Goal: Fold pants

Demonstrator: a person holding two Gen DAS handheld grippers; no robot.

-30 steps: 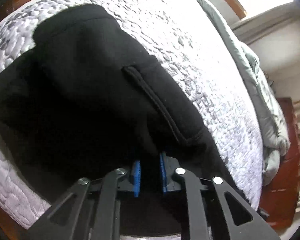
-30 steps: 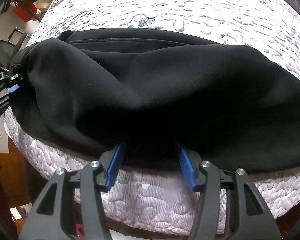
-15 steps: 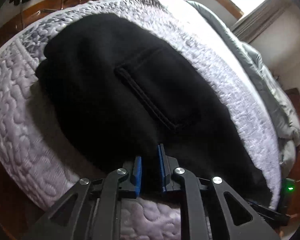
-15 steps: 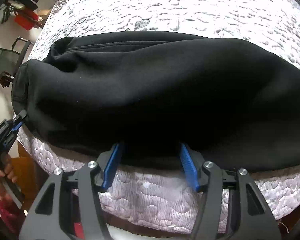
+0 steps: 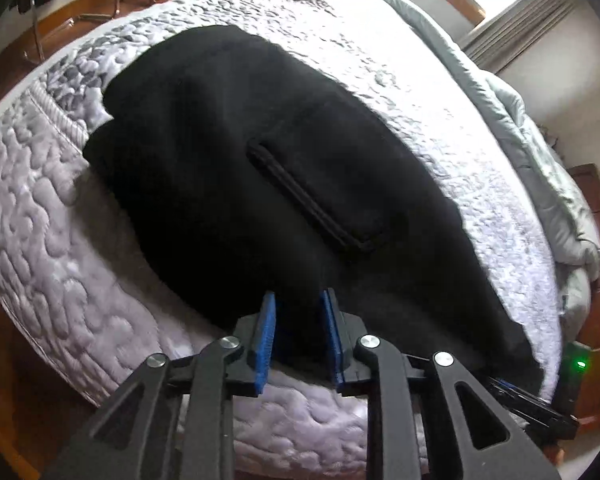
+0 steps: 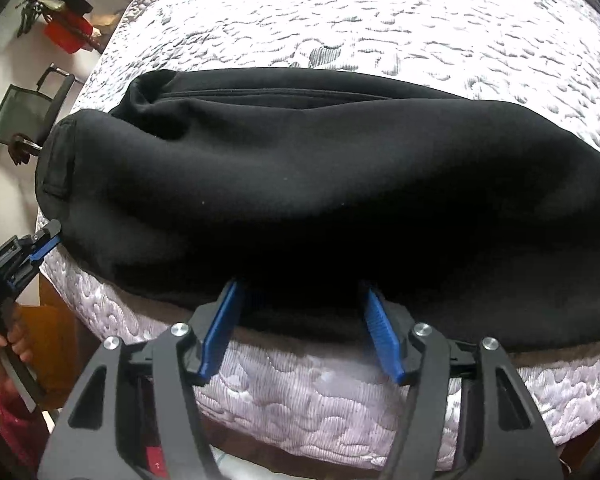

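I see plain black pants (image 5: 260, 168) on a pale lilac mattress (image 5: 52, 240) quilted in a pebbled swirl pattern, blue pads (image 6: 220, 328) on black fingers, and a grey duvet (image 5: 540, 168).

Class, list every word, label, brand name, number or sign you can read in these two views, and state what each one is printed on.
None: no readable text in either view.
The black pants show a pocket seam, no label.
The quilted mattress carries no tag.
The red patch low on the right tongs is too small to tell whether it bears print.
The green light is a lamp, not a sign.
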